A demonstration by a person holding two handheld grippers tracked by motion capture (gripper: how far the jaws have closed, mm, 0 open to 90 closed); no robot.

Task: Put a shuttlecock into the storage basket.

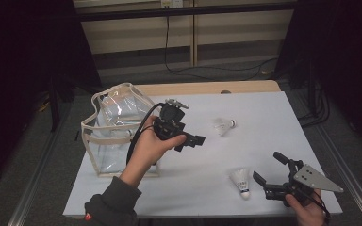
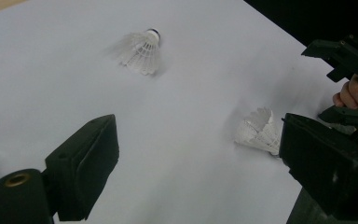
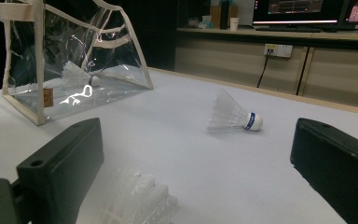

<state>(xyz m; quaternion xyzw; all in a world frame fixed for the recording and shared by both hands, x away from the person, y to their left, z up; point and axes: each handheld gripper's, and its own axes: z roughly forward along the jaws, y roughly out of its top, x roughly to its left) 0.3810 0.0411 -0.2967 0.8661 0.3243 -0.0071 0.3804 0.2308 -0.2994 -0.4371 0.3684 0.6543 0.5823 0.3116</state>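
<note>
Near shuttlecock (image 1: 241, 181) lies before right claw (image 1: 269, 175), bag (image 1: 104, 136) far-left.

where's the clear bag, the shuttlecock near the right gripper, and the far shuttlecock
clear bag (image 1: 104, 141): high view, on its front clear wall.
near shuttlecock (image 1: 241, 180): high view, on its white feather skirt.
far shuttlecock (image 3: 235, 116): right gripper view, on its feathers beside the blue band.
</note>
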